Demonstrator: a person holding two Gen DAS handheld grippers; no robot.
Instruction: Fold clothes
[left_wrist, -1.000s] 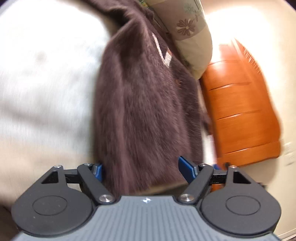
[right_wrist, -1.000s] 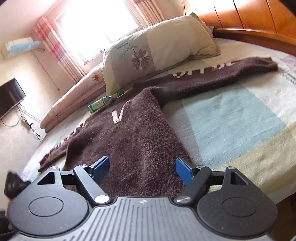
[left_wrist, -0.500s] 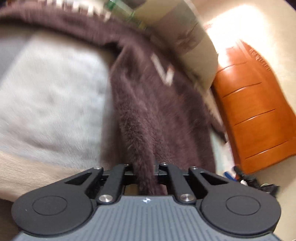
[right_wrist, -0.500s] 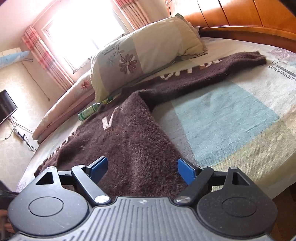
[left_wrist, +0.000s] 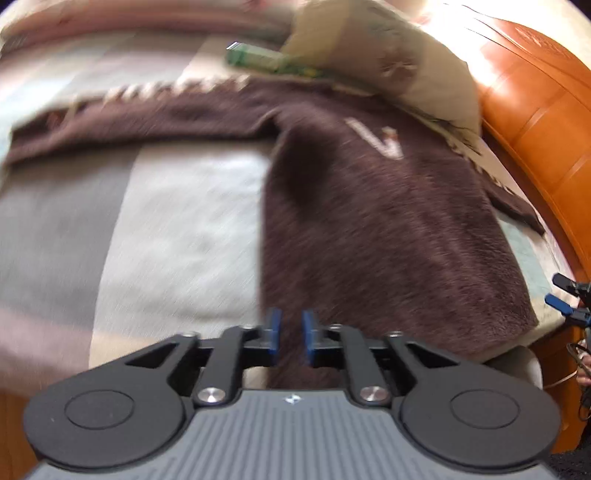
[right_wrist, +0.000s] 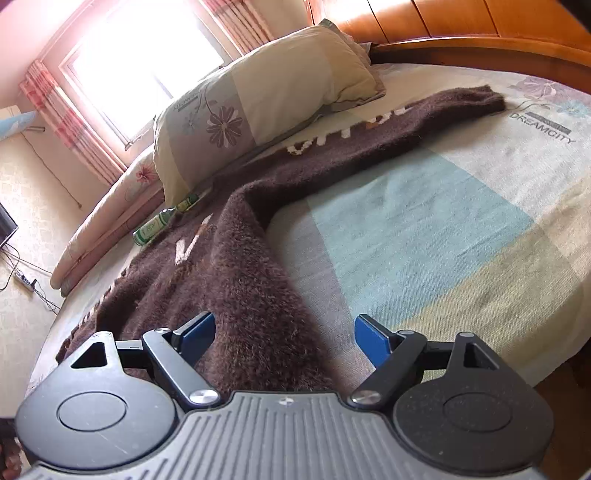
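Your left gripper (left_wrist: 291, 334) has its jaws a narrow gap apart and opening, with the hem of the brown fuzzy sweater (left_wrist: 376, 236) seen in the slot but no pad visibly pressing on it, while your right gripper (right_wrist: 284, 339) stands wide open over the hem's other corner, holding nothing. The sweater lies flat on the bed (right_wrist: 424, 229) with both sleeves spread, its neck toward the floral pillow (right_wrist: 266, 96). Before you lift, close each gripper firmly on a hem corner, then raise them evenly so the fold lands square, short of the green bottle (right_wrist: 155, 225).
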